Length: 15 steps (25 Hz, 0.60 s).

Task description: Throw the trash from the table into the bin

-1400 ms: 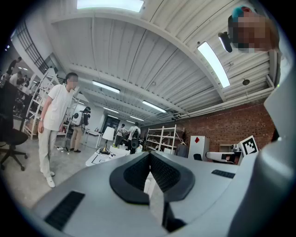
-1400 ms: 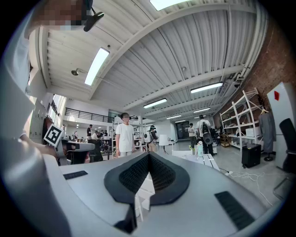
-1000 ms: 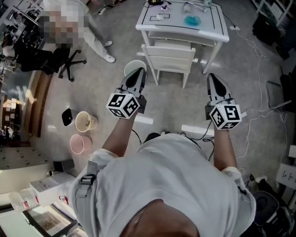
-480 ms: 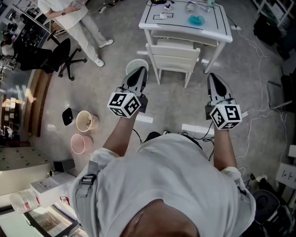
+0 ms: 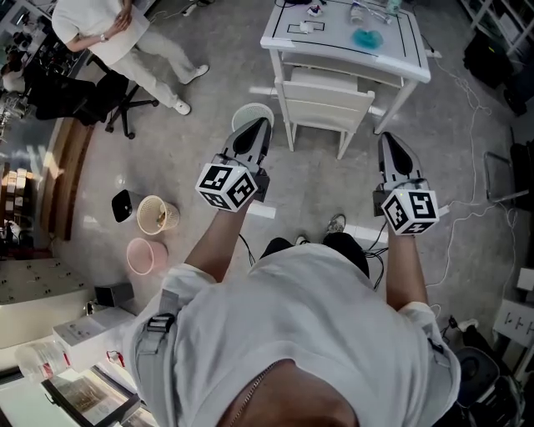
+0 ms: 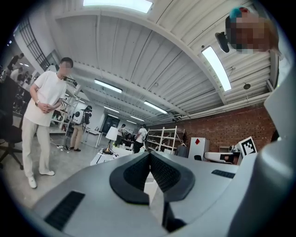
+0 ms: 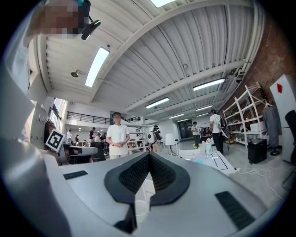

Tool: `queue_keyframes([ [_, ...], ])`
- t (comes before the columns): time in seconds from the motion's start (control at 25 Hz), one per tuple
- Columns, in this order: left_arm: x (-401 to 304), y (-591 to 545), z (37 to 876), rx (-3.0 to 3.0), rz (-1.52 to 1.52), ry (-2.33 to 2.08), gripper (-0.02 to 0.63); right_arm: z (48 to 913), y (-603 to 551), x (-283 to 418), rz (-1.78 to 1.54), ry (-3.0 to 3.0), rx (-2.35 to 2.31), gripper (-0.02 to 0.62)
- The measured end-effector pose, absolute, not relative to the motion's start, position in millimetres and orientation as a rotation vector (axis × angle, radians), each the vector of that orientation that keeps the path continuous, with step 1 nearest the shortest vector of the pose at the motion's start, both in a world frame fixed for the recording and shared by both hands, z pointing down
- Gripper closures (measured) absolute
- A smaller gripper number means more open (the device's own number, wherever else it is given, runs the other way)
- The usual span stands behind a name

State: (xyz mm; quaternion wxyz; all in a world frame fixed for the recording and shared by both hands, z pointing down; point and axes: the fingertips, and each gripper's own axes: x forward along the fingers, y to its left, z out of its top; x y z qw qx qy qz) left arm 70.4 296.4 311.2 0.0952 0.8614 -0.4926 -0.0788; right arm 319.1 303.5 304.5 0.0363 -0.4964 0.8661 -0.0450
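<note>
TRASH: teal piece (image 5: 367,38) and small items (image 5: 315,10) are lying on the table (image 5: 334,37) | BIN: white bin (image 5: 247,115) is standing left of the table | TOOLS: I am holding left gripper (image 5: 257,130) and right gripper (image 5: 390,142) short of the table, jaws together, empty | PROGRESS: I am judging that no piece is collected yet and all the binning is remaining.

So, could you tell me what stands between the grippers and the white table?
Head view: a white chair against the table's near edge, and a round white bin just ahead of the left gripper.
</note>
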Motion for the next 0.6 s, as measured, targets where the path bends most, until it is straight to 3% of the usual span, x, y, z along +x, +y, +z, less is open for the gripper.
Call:
queue_keyframes([
  [0.6, 91, 177, 306, 2.486, -0.211, -1.602, 0.595, 303, 163, 351, -0.155, 2.700, -1.418, 0.604],
])
